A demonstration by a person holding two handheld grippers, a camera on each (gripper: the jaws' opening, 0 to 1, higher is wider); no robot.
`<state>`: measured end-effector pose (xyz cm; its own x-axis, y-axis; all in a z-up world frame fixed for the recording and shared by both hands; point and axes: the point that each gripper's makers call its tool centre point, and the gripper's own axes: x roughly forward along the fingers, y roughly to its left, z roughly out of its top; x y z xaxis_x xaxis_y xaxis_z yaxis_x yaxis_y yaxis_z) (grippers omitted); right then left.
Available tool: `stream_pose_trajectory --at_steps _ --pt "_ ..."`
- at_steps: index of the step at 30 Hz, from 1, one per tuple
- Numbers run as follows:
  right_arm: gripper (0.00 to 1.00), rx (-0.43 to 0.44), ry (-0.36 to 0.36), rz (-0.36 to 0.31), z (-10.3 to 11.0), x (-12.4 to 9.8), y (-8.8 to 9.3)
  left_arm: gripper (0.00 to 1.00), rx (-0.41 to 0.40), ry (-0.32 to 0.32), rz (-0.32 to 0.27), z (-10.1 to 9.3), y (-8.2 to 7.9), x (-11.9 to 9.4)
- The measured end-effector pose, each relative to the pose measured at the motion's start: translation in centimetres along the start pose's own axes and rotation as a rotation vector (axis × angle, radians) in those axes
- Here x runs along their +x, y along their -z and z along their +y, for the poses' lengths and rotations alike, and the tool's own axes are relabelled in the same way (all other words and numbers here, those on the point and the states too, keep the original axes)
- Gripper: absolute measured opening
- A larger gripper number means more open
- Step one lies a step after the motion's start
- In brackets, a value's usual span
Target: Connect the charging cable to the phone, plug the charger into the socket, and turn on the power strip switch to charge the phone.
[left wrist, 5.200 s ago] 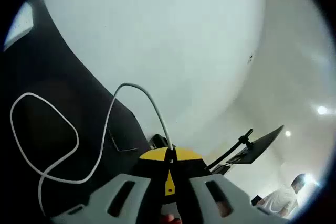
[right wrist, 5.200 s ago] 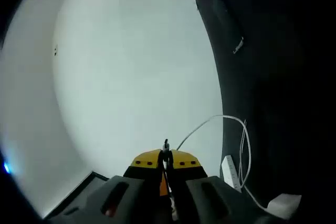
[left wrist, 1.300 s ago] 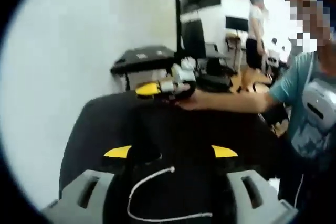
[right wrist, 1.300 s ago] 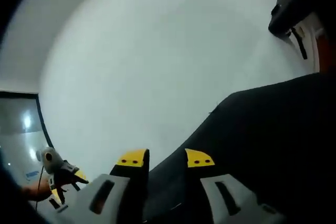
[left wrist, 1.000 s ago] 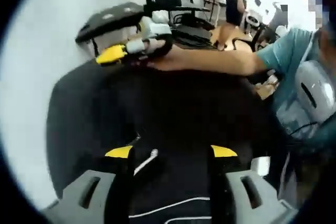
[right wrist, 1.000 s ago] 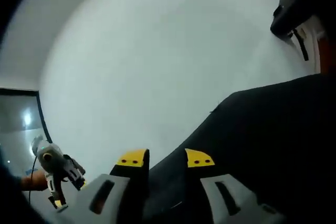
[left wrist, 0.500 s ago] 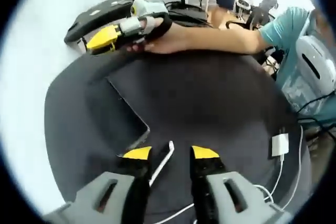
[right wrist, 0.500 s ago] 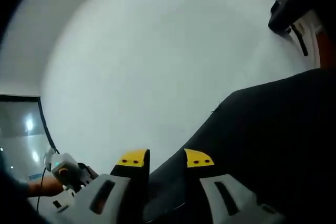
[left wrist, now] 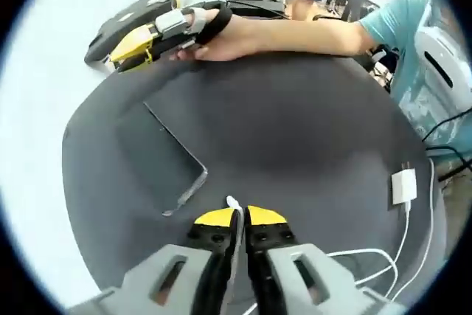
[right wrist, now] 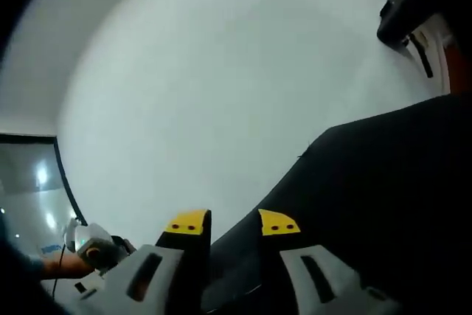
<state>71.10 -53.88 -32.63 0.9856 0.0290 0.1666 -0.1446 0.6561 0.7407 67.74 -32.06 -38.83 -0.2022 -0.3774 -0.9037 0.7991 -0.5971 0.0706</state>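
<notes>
A dark phone (left wrist: 158,156) lies flat on the round black table (left wrist: 310,130), left of centre in the left gripper view. My left gripper (left wrist: 240,219) is shut on the white charging cable, just to the right of the phone's near end; the plug tip (left wrist: 233,202) pokes out past the yellow jaw tips. The white charger (left wrist: 404,186) rests at the table's right edge, its cable (left wrist: 369,256) curling back toward me. My right gripper (left wrist: 122,57), held by a hand, hovers over the far table edge. In the right gripper view, my right gripper (right wrist: 232,223) is open with nothing between its jaws.
A person in a teal shirt (left wrist: 413,27) reaches across the far side of the table. Office chairs and a black case (left wrist: 125,23) stand beyond it. The right gripper view looks past the black table (right wrist: 383,204) at a white wall (right wrist: 221,94).
My left gripper's jaws have come together on the cable's plug end, which lay loose between them half a second ago. The right gripper has stayed open and almost still.
</notes>
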Motion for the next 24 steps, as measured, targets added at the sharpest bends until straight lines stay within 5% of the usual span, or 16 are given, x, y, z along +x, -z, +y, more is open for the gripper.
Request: stream_pose_trajectory --at_steps 5,6,10,13,17,19,24 --pt "0.23 -0.001 -0.002 0.001 0.0 0.0 0.0 0.00 0.164 -0.186 -0.048 -0.2 -0.8 -1.2" --pt "0.23 -0.001 -0.002 0.002 0.0 0.1 0.0 0.00 0.242 -0.284 -0.022 0.0 -0.6 -1.7" --pt "0.23 0.007 0.002 0.016 -0.3 0.4 0.0 0.00 0.308 -0.488 -0.108 -0.3 -1.5 -2.6" --pt "0.23 -0.006 0.014 0.029 -0.5 0.5 0.2 0.00 0.468 -0.655 0.005 1.2 0.0 -2.6" --pt "0.23 -0.033 0.023 0.034 -0.8 0.7 0.2 0.00 0.488 -0.678 -0.045 1.5 0.0 -1.8" --pt "0.23 -0.039 0.025 0.038 -0.9 0.7 0.2 0.00 0.574 -0.741 -0.006 2.0 -0.2 -2.1" --pt "0.23 -0.031 0.028 0.028 -1.1 0.5 -0.2 0.00 0.614 -0.731 -0.013 1.6 0.5 -0.9"
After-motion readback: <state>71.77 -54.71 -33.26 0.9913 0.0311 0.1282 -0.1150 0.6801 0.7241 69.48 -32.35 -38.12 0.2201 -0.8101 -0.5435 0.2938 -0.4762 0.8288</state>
